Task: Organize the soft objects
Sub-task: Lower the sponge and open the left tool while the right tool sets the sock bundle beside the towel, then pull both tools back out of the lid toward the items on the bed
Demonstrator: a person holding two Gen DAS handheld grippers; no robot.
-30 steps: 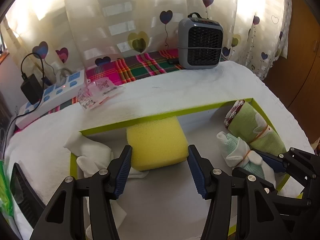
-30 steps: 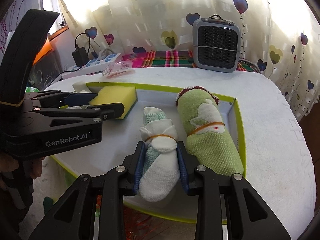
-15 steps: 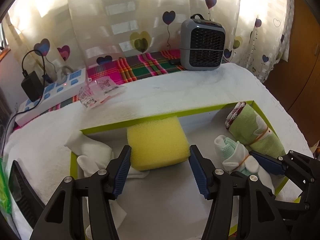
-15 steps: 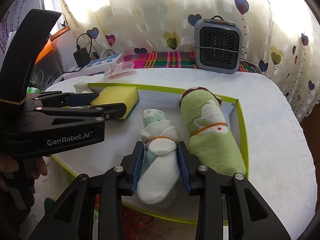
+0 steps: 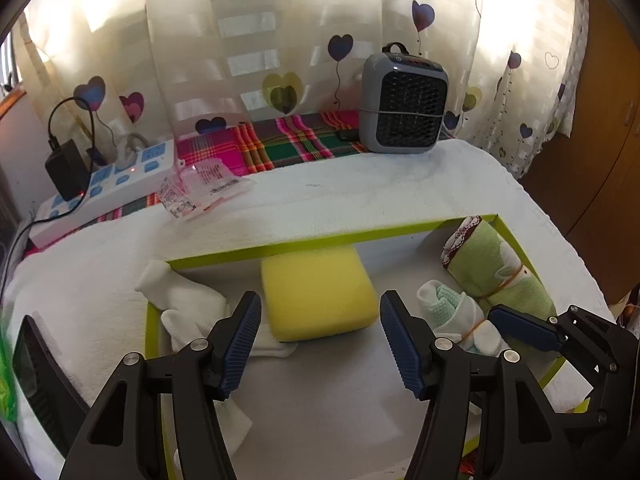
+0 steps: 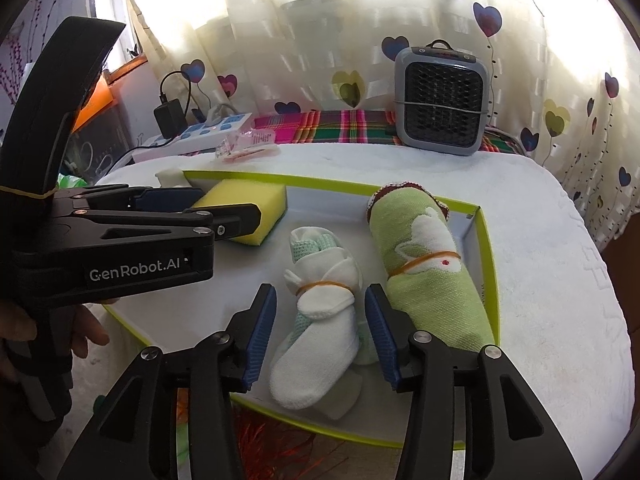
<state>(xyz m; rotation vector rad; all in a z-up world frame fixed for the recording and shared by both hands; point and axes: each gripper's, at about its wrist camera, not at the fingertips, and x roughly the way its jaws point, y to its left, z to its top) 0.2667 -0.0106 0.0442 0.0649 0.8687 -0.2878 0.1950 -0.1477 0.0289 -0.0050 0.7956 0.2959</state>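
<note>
A shallow box with a lime-green rim [image 5: 360, 236] [image 6: 490, 264] lies on a white towel. Inside are a yellow sponge [image 5: 318, 294] [image 6: 244, 206], a white-and-mint rolled bundle with a rubber band [image 6: 320, 312] [image 5: 460, 320], a green rolled towel with a rabbit [image 6: 432, 268] [image 5: 500, 268], and white cloths [image 5: 188, 308] at the left. My left gripper [image 5: 320, 344] is open, just in front of the sponge. My right gripper [image 6: 320, 332] is open, its jaws either side of the bundle without gripping it.
A grey fan heater [image 5: 404, 104] [image 6: 440, 102] stands at the back on a plaid cloth [image 5: 280, 144]. A power strip with plugs [image 5: 108, 184] and a clear plastic packet [image 5: 204, 188] lie at the back left. The towel's right edge drops off.
My right gripper has opened and let go of the white-and-mint bundle, which now rests in the box. My left gripper stays open and has drawn back slightly from the sponge.
</note>
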